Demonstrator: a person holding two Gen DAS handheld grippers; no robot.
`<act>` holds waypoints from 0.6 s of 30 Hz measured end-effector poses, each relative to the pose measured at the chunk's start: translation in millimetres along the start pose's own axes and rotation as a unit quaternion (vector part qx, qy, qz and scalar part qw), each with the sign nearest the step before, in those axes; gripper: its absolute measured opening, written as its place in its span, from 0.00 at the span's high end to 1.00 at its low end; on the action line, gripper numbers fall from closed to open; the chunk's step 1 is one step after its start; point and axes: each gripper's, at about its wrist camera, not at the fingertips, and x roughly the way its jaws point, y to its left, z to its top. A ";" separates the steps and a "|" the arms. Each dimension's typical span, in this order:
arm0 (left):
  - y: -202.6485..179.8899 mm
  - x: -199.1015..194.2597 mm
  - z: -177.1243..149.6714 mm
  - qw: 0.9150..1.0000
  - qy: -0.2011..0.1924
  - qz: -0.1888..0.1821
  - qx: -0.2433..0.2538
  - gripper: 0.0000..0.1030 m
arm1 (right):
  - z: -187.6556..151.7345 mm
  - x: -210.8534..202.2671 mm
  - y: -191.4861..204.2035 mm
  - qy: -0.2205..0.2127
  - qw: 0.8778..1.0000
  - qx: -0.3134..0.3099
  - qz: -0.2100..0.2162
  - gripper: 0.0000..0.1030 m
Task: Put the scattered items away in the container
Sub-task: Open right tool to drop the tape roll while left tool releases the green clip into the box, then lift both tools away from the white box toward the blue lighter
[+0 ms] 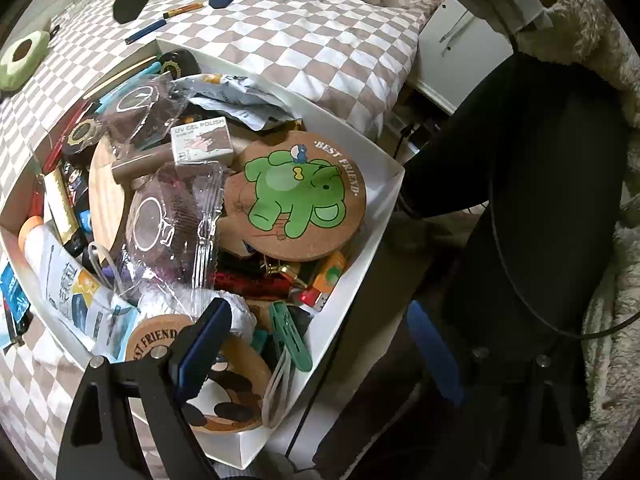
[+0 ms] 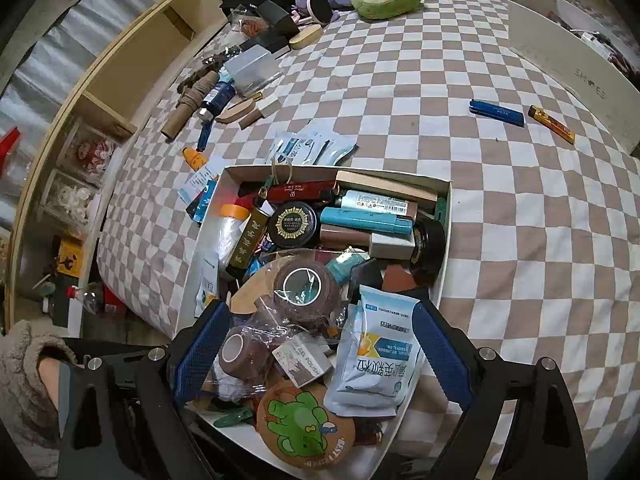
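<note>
Matt white card box, rough cork coaster printed glossy green, crinkly clear plastic round brown cloth tape rolls, soft quilted checked bedcover beneath.

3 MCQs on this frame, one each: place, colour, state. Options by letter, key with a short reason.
1. Where does the blue lighter lie?
A. inside the white box
B. on the checked bedspread, outside the box
C. on the wooden shelf

2. What colour is the elephant on the round cork coaster?
A. green
B. red
C. purple

3. How does the right gripper stand?
A. shut on the coaster
B. shut on the lighter
C. open, holding nothing

Key: 1 B, the lighter rests on the checked bedspread beyond the white box, beside a yellow lighter. 2 A, the coaster shows a green elephant under the words BEST FRIEND. 3 C, its blue-padded fingers stand wide apart over the near end of the box, with nothing pinched between them.
</note>
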 end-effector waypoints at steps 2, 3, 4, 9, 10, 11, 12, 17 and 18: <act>-0.1 -1.8 -0.6 1.000 0.001 -0.004 -0.001 0.12 | 0.0 -0.8 -0.4 0.000 1.000 0.000 0.001 0.10; 0.4 -5.1 -1.2 1.000 0.000 -0.010 -0.002 0.12 | -0.1 -0.7 0.0 -0.001 1.000 0.000 0.000 0.10; 0.7 -10.8 -2.4 1.000 -0.004 -0.020 -0.005 0.12 | -0.1 -1.0 0.1 -0.001 1.000 0.000 0.000 0.10; 4.1 -38.2 2.9 0.997 -0.046 -0.059 -0.027 0.12 | -0.4 -3.0 -0.5 -0.005 1.000 0.006 0.004 0.10; 5.5 -43.3 4.1 0.996 -0.056 -0.062 -0.032 0.12 | -0.5 -4.0 -0.3 -0.006 1.000 0.007 0.007 0.10; 7.5 -49.2 5.1 0.995 -0.067 -0.064 -0.038 0.11 | -0.6 -5.3 0.0 -0.009 1.000 0.006 0.009 0.04; 9.0 -54.3 6.6 0.994 -0.076 -0.060 -0.042 0.07 | -0.7 -7.7 1.5 -0.014 1.000 0.004 0.011 0.00; 16.7 -76.6 11.0 0.990 -0.123 -0.029 -0.054 0.03 | -0.2 -18.3 11.1 -0.037 0.999 -0.013 0.009 0.00; 19.1 -77.6 12.3 0.990 -0.130 -0.027 -0.056 0.00 | 0.1 -20.3 12.8 -0.042 0.999 -0.014 0.008 0.00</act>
